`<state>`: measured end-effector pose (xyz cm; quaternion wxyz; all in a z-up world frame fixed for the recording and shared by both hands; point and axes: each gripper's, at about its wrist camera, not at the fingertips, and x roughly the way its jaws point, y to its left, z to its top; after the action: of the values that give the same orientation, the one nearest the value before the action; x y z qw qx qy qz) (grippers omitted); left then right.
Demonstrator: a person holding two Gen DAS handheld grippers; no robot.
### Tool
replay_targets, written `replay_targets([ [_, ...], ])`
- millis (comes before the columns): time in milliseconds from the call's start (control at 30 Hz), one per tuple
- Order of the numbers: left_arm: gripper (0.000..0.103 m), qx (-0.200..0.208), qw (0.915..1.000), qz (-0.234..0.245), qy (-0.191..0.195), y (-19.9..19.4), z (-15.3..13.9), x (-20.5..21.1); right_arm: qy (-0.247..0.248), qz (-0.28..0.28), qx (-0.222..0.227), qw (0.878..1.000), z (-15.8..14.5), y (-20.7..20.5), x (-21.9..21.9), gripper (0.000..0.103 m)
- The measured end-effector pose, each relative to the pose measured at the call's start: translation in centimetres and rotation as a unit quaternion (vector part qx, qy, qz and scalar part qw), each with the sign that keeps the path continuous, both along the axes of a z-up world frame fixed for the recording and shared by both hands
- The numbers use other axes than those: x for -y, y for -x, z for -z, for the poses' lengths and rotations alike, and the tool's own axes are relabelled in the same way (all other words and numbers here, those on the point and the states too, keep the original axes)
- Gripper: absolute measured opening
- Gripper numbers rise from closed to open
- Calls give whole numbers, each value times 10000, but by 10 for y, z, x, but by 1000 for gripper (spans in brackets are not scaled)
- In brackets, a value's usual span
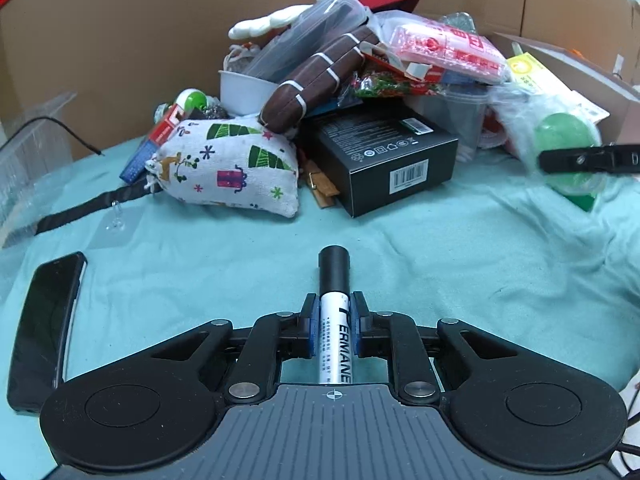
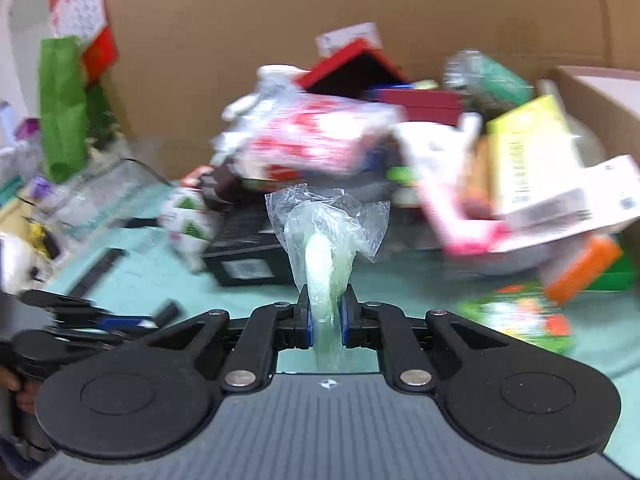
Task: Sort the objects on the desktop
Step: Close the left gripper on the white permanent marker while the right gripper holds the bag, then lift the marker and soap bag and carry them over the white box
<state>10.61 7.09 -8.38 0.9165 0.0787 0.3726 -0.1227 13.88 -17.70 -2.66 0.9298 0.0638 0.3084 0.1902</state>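
Plastic is slippy! My right claw (image 2: 325, 312) pinches a thin bag (image 2: 326, 240) & it could slide out. Left claw (image 1: 335, 312) squeezes a marker (image 1: 335, 308) over the table (image 1: 440, 272); bumping the phone (image 1: 44, 320) may knock it loose.

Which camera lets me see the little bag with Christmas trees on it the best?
The left wrist view. There the tree-print bag lies sharp and whole on the teal cloth, left of the black box. The right wrist view shows it only small and blurred.
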Motion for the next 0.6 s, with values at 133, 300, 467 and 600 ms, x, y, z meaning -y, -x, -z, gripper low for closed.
replay_targets([
  [133,10,76,9999,23,105,2,1,1,98,782,-29,9969,-8,-1,36,14],
  [300,10,261,9980,0,579,0,-12,-4,222,608,-139,9978,-3,3,20,14],
  [467,10,584,9949,56,816,5,-30,-4,227,144,-242,9993,3,-2,-16,14],
  [600,10,693,9935,82,903,6,-37,-4,250,-40,-236,9994,2,-4,-35,14],
])
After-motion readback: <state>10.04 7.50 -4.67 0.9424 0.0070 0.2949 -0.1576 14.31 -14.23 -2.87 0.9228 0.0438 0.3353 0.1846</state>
